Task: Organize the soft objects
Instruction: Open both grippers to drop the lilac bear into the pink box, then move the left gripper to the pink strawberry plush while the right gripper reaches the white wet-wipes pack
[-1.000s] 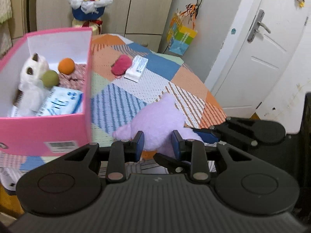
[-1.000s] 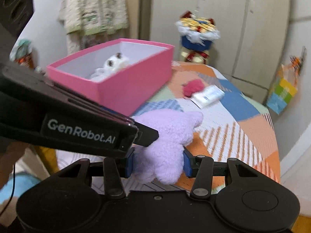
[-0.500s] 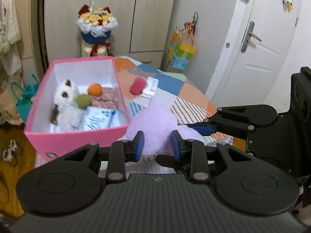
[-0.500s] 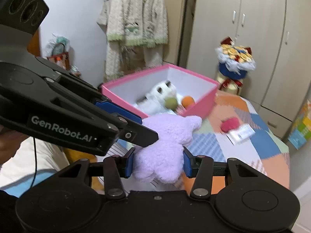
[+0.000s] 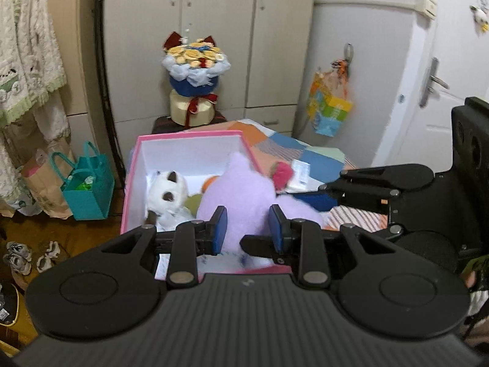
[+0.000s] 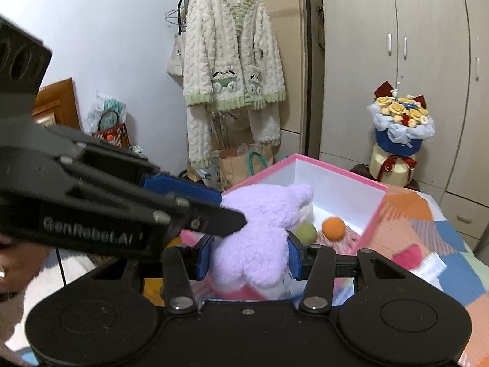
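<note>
A lilac plush toy (image 5: 241, 195) hangs in the air over the open pink box (image 5: 183, 136). My left gripper (image 5: 248, 229) is shut on its near end, and my right gripper (image 6: 249, 255) is shut on the plush (image 6: 259, 232) from the other side. Inside the box are a white plush cat (image 5: 166, 191), an orange ball (image 6: 333, 228), a green ball (image 6: 305, 234) and a tissue pack. A pink fuzzy object (image 5: 281, 172) and a white packet (image 5: 301, 169) lie on the patchwork cloth (image 5: 318, 156) beyond the box.
The box stands on a table covered by the patchwork cloth (image 6: 428, 229). A flower bouquet (image 5: 195, 61) stands behind the table by the cupboards. A teal bag (image 5: 88, 186) and shoes (image 5: 18, 257) are on the floor at left. A cardigan (image 6: 229, 61) hangs on a rack.
Both grippers have lifted the lilac plush off the cloth and carried it left, from beside the box to over its opening.
</note>
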